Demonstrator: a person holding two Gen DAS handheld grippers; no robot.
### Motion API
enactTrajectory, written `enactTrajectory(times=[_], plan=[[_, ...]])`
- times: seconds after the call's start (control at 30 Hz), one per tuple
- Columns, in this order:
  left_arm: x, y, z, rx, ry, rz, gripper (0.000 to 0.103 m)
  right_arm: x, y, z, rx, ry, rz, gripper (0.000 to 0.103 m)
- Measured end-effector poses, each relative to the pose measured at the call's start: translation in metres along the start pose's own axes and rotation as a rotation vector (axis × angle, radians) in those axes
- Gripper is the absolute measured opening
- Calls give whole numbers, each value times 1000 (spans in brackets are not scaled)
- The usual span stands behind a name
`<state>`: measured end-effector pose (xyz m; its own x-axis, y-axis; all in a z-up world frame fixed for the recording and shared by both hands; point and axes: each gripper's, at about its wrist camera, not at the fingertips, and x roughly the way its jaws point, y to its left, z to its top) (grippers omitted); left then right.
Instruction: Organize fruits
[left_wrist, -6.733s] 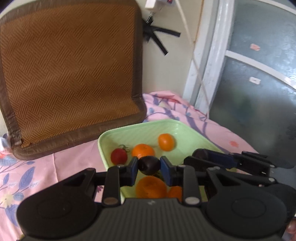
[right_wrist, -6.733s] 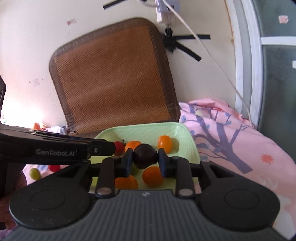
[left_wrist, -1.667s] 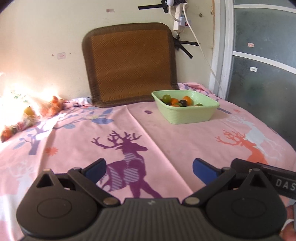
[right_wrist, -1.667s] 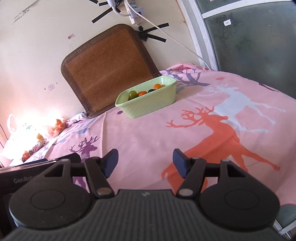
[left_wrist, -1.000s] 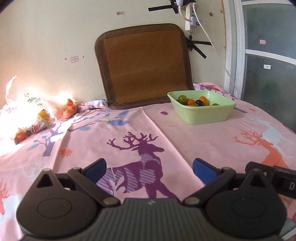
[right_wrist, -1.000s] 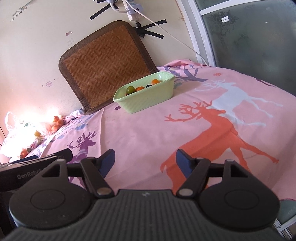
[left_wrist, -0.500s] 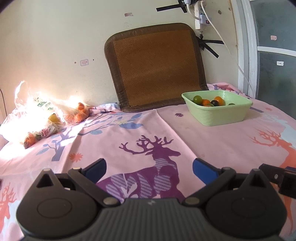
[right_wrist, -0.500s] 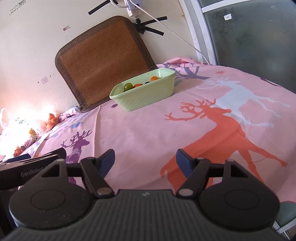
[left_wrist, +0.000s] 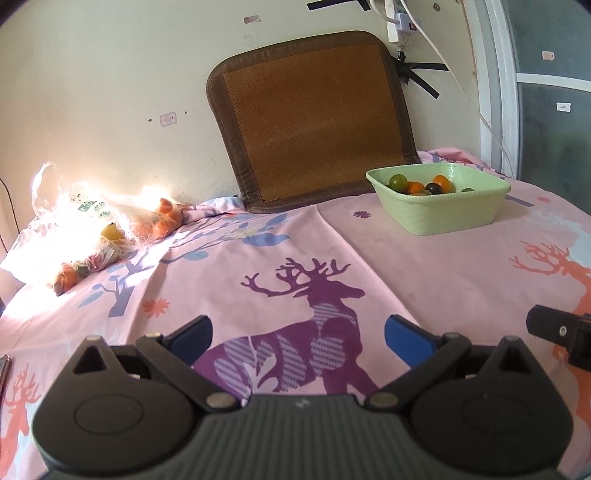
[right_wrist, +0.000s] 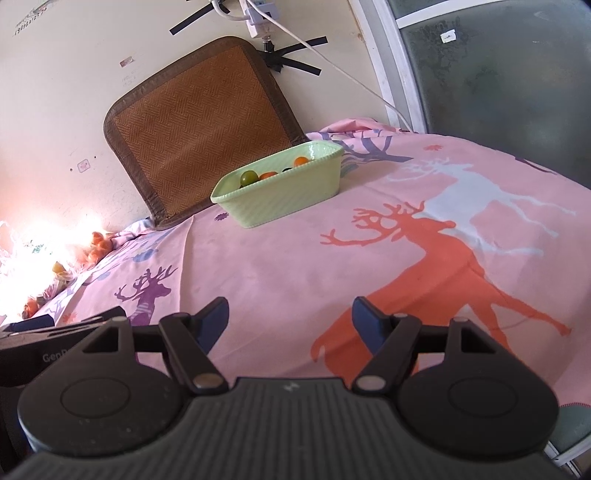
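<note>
Small fruits (left_wrist: 421, 185), green, orange and dark, are sitting in the pale green basin (left_wrist: 443, 218) near the far edge of the pink deer-print tabletop (left_wrist: 424, 266), just in front of a woven brown mat (left_wrist: 314, 122) that is leaning against the wall. Seconds ago each tool was pinching a dark fruit right over that basin; now both are hanging well back from it, empty. The left tool (left_wrist: 299, 339) is holding its blue pads spread wide over the purple deer, and the right tool (right_wrist: 290, 317) is likewise gaping above the orange one. The drop-offs appear done, and the retreat is suggesting either a finish or a return for more. Over at the far left, a sunlit plastic bag (left_wrist: 74, 236) is still showing orange and yellow fruit, likely the remaining stock.
</note>
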<state>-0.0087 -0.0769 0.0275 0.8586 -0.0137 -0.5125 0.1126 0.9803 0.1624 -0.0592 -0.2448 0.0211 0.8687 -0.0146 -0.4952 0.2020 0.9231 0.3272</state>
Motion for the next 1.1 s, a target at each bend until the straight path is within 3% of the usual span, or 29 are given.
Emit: enactTrajectory(times=[0.87, 1.1], plan=[[8, 4, 5, -3, 28, -12, 103, 5, 0, 2, 3, -41, -10, 76], [12, 0, 6, -5, 74, -36, 103, 4, -1, 2, -1, -54, -13, 76]])
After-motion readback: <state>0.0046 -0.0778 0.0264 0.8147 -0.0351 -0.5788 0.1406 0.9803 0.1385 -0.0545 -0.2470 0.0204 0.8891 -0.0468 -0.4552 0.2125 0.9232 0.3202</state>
